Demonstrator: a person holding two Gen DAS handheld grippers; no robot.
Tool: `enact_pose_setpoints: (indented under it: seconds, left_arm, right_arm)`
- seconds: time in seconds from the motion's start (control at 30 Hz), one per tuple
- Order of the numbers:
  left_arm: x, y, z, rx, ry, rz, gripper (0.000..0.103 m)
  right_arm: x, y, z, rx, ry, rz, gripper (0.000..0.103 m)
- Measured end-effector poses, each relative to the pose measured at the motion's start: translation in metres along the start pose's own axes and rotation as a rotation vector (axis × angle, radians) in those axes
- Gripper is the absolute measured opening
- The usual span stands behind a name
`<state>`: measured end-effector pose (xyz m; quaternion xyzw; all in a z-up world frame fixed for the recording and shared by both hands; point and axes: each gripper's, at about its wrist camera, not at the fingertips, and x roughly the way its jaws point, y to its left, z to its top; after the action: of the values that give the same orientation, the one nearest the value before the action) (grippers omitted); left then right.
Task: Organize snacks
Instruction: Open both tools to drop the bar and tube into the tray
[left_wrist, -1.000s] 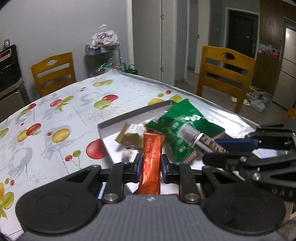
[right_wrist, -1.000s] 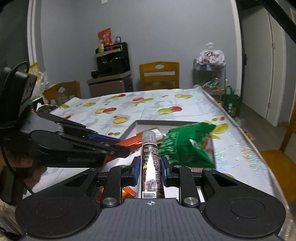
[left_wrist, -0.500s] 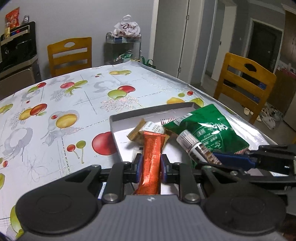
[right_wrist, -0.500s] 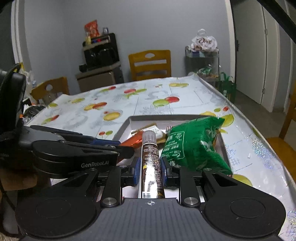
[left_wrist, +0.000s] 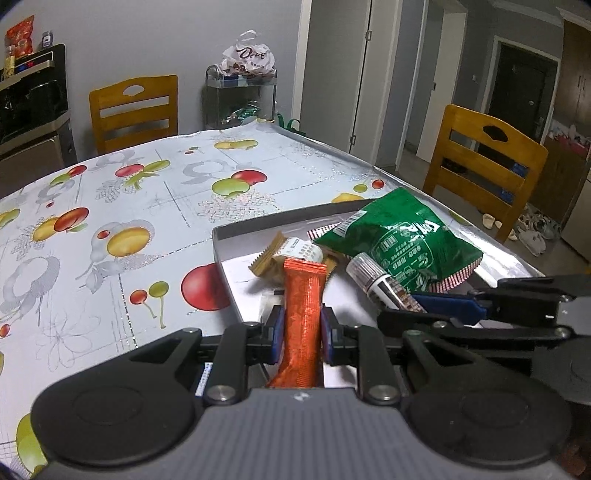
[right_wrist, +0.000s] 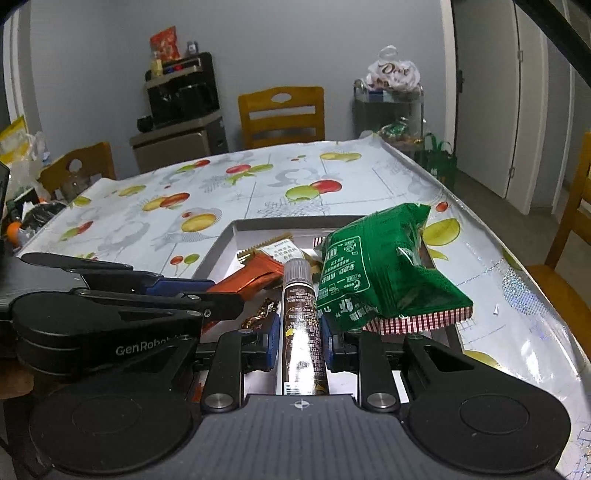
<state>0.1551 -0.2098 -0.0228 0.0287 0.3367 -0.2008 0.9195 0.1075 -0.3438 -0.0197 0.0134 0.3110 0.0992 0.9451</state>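
My left gripper (left_wrist: 302, 334) is shut on an orange snack bar (left_wrist: 303, 299) that juts forward over the grey tray (left_wrist: 236, 236). My right gripper (right_wrist: 298, 338) is shut on a brown snack tube (right_wrist: 301, 314) with a grey cap; the same tube (left_wrist: 380, 280) shows at the right of the left wrist view. In the tray lie a green snack bag (left_wrist: 402, 240) and a tan wrapped biscuit (left_wrist: 291, 254). From the right wrist view the green bag (right_wrist: 376, 266) fills the tray's right side, and the orange bar (right_wrist: 247, 280) reaches in from the left gripper (right_wrist: 207, 295).
A fruit-patterned tablecloth (left_wrist: 110, 221) covers the table. Wooden chairs (left_wrist: 136, 107) stand at the far side and at the right (left_wrist: 480, 162). A wire rack with a bag (left_wrist: 243, 85) stands by the wall. Clutter lies at the table's left edge (right_wrist: 26, 206).
Both grippers have shifted across and sunk slightly over the tray, each still holding its snack. The left view has rolled, so the far chair and rack now sit nearer the middle.
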Motion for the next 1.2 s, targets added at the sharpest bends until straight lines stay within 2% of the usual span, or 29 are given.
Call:
enact_pose_setpoints:
  seconds: [0.43,0.5,0.6,0.67,0.77,0.9,1.0,1.2]
  left_arm:
    - [-0.009,0.004,-0.005,-0.010,0.009,-0.069,0.021]
    - [-0.013,0.007,-0.005,-0.018,0.004,-0.087,0.024]
    - [-0.021,0.013,-0.006,-0.041,-0.017,-0.104,0.039]
    - [-0.029,0.019,-0.007,-0.062,-0.040,-0.122,0.056]
    - [-0.044,0.028,-0.010,-0.075,-0.069,-0.139,0.074]
    - [-0.066,0.034,-0.014,-0.045,-0.087,-0.144,0.077]
    - [-0.083,0.036,-0.019,0.001,-0.094,-0.139,0.086]
    - [-0.114,0.033,-0.037,0.126,-0.123,-0.142,0.087]
  right_arm:
    - [-0.005,0.003,-0.004,-0.015,0.002,-0.021,0.027]
    - [-0.008,0.004,-0.003,-0.023,-0.012,-0.037,0.027]
    - [-0.016,0.004,-0.001,-0.016,-0.033,-0.046,0.030]
    - [-0.023,0.005,-0.001,-0.023,-0.053,-0.061,0.033]
    - [-0.033,0.008,-0.001,-0.025,-0.066,-0.068,0.041]
    - [-0.046,0.016,-0.005,-0.026,-0.082,-0.080,0.061]
    - [-0.055,0.021,-0.011,-0.027,-0.090,-0.094,0.076]
    - [-0.074,0.031,-0.025,-0.026,-0.084,-0.126,0.084]
